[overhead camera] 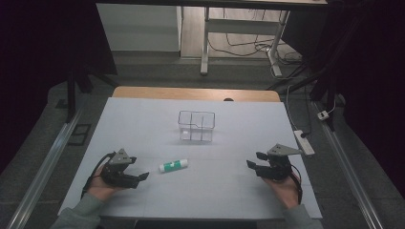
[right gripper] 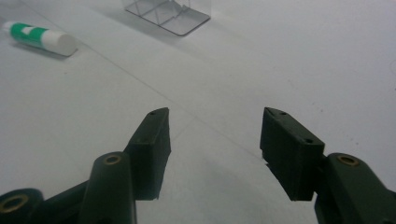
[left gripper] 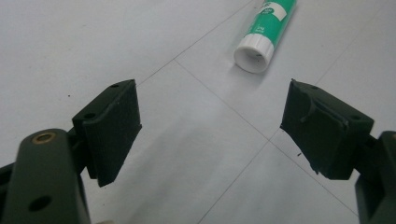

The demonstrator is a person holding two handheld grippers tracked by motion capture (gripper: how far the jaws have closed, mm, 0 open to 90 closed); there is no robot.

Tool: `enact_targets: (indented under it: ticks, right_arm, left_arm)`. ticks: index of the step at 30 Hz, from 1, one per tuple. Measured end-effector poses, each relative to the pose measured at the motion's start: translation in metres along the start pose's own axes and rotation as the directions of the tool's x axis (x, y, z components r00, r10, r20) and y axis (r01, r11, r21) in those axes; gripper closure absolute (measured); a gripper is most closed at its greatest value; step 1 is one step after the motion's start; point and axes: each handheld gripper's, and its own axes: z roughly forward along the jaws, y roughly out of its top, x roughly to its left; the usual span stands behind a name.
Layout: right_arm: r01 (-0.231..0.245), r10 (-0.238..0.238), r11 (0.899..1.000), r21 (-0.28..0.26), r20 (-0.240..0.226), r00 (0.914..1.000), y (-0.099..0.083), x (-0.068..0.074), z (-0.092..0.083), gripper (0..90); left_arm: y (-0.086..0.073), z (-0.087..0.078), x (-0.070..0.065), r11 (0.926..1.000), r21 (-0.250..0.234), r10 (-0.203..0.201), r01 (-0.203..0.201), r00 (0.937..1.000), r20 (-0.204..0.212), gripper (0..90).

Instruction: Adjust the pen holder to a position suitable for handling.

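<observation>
Your hands rest at the near edge of the white table (overhead camera: 143, 119), one at each side, each holding a black gripper; your left gripper (overhead camera: 141, 177) sits at the near left with its fingers (left gripper: 112, 126) spread wide and empty, pointing toward the middle of the table; your right gripper (overhead camera: 254, 160) sits at the near right, its fingers (right gripper: 152, 144) likewise wide apart and holding nothing, pointing inward toward the left.

A glue stick (overhead camera: 173, 165) with a green-and-white label lies on its side on the table between the two grippers, nearer your left one and just beyond its fingertips, touching neither; in the left gripper view the white end of the glue stick (left gripper: 264, 35) faces the camera, just ahead of the gap between the fingers and toward the right finger; in the right gripper view the glue stick (right gripper: 39, 38) lies well off at the upper left.

A clear plastic box (overhead camera: 196, 126) split into compartments stands upright farther back, near the middle of the table, well apart from both grippers and beyond the glue stick; its base (right gripper: 168, 16) shows at the top of the right gripper view; a white power strip (overhead camera: 304, 142) lies on the floor past the table's right edge.
</observation>
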Motion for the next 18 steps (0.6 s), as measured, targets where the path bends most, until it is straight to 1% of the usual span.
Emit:
enact_targets:
  ticks: [1, 5, 8, 9, 12, 15, 17, 18]
  right_arm:
    - [-0.002, 0.002, 1.000, -0.009, -0.010, 1.0000, -0.0038, 0.0005, -0.0034, 39.9]
    - [0.004, -0.004, 1.000, -0.017, -0.023, 0.9997, -0.0078, 0.0008, -0.0074, 38.6]
    - [0.014, -0.015, 1.000, -0.023, -0.028, 0.9995, -0.0090, 0.0015, -0.0077, 37.4]
    - [0.021, -0.022, 1.000, -0.018, -0.019, 0.9996, -0.0087, 0.0018, -0.0077, 36.7]
    - [0.030, -0.031, 0.999, -0.018, -0.039, 0.9988, -0.0080, 0.0022, -0.0065, 35.9]
    - [0.042, -0.042, 0.999, -0.006, -0.038, 0.9984, -0.0082, 0.0028, -0.0057, 35.6]
    - [0.040, -0.040, 0.999, -0.004, -0.037, 0.9985, -0.0089, 0.0032, -0.0044, 35.6]
    - [0.039, -0.039, 0.999, 0.003, -0.045, 0.9982, -0.0091, 0.0028, -0.0037, 35.6]
  left_arm:
    - [-0.0001, 0.0001, -0.0001, 1.0000, 0.000, 0.000, 0.000, 1.0000, 0.000, 19.2]
    - [-0.0002, 0.0002, -0.0007, 1.0000, 0.001, 0.002, -0.002, 1.0000, -0.004, 19.1]
    - [-0.0001, -0.0003, -0.0009, 1.0000, -0.001, 0.002, -0.002, 1.0000, -0.006, 19.2]
    - [-0.0001, -0.0005, -0.0009, 1.0000, -0.002, 0.002, -0.002, 1.0000, -0.008, 19.2]
    - [-0.0002, -0.0010, -0.0007, 1.0000, -0.007, -0.002, 0.002, 1.0000, -0.009, 19.2]
    - [0.0001, -0.0022, -0.0004, 1.0000, -0.009, -0.003, 0.002, 0.9999, -0.014, 19.3]
    - [0.0007, -0.0028, -0.0007, 0.9999, -0.010, -0.001, 0.001, 0.9998, -0.019, 19.4]
    - [0.0011, -0.0032, -0.0009, 0.9999, -0.011, 0.000, -0.001, 0.9998, -0.020, 19.3]
